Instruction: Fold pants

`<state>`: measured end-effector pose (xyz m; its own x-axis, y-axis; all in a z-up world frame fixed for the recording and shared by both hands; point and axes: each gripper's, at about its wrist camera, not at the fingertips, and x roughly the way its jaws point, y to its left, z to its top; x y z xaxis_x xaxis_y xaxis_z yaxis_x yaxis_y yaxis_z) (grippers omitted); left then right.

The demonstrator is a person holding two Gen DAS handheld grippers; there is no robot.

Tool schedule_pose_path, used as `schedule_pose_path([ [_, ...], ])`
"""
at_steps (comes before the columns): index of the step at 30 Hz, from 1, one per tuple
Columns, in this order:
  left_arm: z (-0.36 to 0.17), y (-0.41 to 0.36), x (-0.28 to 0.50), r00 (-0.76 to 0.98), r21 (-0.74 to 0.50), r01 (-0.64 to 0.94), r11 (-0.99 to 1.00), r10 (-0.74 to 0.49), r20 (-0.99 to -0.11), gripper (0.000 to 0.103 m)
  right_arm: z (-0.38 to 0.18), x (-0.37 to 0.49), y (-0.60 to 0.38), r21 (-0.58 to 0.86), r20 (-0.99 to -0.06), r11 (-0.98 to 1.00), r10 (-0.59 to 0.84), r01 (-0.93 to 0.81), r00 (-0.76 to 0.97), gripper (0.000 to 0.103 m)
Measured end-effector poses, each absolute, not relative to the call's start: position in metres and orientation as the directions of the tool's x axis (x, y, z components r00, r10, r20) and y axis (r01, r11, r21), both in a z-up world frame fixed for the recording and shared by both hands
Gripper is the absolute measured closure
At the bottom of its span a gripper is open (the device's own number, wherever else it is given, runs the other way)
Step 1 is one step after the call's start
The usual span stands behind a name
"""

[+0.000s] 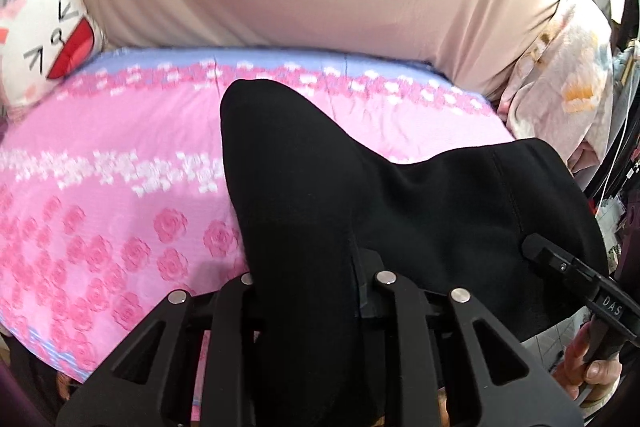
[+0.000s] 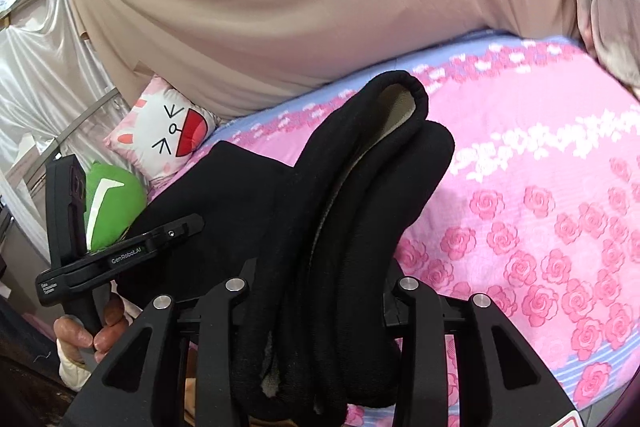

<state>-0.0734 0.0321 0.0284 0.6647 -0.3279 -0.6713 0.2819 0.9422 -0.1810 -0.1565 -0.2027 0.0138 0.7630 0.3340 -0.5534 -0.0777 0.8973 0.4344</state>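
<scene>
Step in hand: lift. The left gripper (image 1: 308, 291) and right gripper (image 2: 320, 307) each clamp the black pants (image 1: 360, 195), raised over the bed (image 1: 120, 155). Next: carry toward 12 o'clock and lay flat.

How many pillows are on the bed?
2. A white cat-face pillow sits at the bed's far corner by the tan curtain; a green pillow lies beside it. The black pants may hide others.

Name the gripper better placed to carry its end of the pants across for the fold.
Probably right gripper: it clamps the bunched waistband of the black pants.
</scene>
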Motion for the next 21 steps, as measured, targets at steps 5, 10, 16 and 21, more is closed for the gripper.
schedule_pose_path([
  [5,0.066,0.034,-0.083,0.732,-0.152,0.304,0.940,-0.333,-0.595,0.083,0.044,-0.162,-0.196,0.397,-0.500,0.911,0.316,-0.111,0.807,0.069],
  [10,0.106,0.036,-0.078,0.794,-0.115,0.323,0.940,-0.335,-0.507,0.083,0.079,-0.157,-0.195,0.349,-0.431,0.924,0.304,-0.153,0.850,0.069],
  [16,0.140,0.030,-0.050,0.857,-0.049,0.310,0.950,-0.301,-0.418,0.082,0.112,-0.125,-0.194,0.261,-0.367,0.948,0.274,-0.184,0.889,0.069],
  [21,0.154,0.024,-0.008,0.898,-0.011,0.273,0.962,-0.259,-0.355,0.082,0.125,-0.070,-0.199,0.224,-0.317,0.955,0.262,-0.197,0.912,0.069],
])
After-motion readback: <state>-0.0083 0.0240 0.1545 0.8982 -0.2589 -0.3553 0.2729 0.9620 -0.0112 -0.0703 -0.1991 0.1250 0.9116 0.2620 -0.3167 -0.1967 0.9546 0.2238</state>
